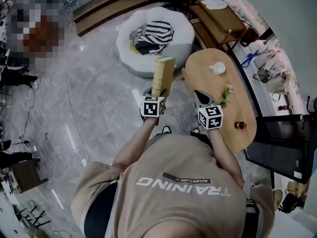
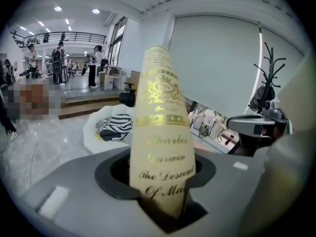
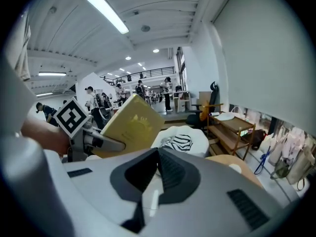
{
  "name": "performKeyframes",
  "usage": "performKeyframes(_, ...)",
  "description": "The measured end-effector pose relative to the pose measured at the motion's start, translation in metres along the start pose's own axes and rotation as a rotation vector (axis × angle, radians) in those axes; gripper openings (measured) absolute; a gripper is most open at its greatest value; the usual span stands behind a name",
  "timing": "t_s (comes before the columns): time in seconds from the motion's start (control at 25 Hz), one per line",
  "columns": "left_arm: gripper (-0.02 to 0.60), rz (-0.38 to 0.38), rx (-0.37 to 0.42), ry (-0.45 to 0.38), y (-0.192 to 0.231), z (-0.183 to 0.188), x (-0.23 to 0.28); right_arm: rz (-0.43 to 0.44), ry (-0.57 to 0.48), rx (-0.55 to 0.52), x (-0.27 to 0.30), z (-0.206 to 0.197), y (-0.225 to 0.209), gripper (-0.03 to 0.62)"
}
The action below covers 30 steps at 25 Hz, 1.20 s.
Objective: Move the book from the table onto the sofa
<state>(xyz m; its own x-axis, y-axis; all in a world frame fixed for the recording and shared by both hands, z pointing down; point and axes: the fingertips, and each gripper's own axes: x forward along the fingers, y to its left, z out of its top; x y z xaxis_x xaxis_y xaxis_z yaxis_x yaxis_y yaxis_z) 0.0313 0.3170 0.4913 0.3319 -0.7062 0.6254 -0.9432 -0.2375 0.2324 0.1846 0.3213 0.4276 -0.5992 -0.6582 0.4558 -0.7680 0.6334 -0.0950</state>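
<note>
The book, cream with gold lettering on its spine, stands upright in the air between the oval wooden table and the white round sofa. My left gripper is shut on its lower end. In the right gripper view the book's cover shows at the left, in front of the sofa. My right gripper is shut on nothing over the table's near left edge, its jaws meeting in a ridge.
A striped cushion lies on the sofa. The table bears a white cup, a green sprig and a small red bottle. A wooden shelf stands behind, a dark screen at the right, cables on the floor.
</note>
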Motion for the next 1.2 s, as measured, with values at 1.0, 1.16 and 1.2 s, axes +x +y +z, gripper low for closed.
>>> performKeyframes(1.0, 0.216, 0.310, -0.227, 0.008, 0.065, 0.062, 0.091, 0.335, 0.075, -0.104, 0.161, 0.023, -0.119, 0.003)
performKeyframes(1.16, 0.216, 0.333, -0.251, 0.040, 0.072, 0.063, 0.087, 0.370, 0.082, -0.078, 0.170, 0.026, -0.120, 0.003)
performKeyframes(1.2, 0.216, 0.339, -0.254, 0.046, 0.075, 0.064, 0.086, 0.376, 0.084, -0.068, 0.172, 0.027, -0.119, 0.004)
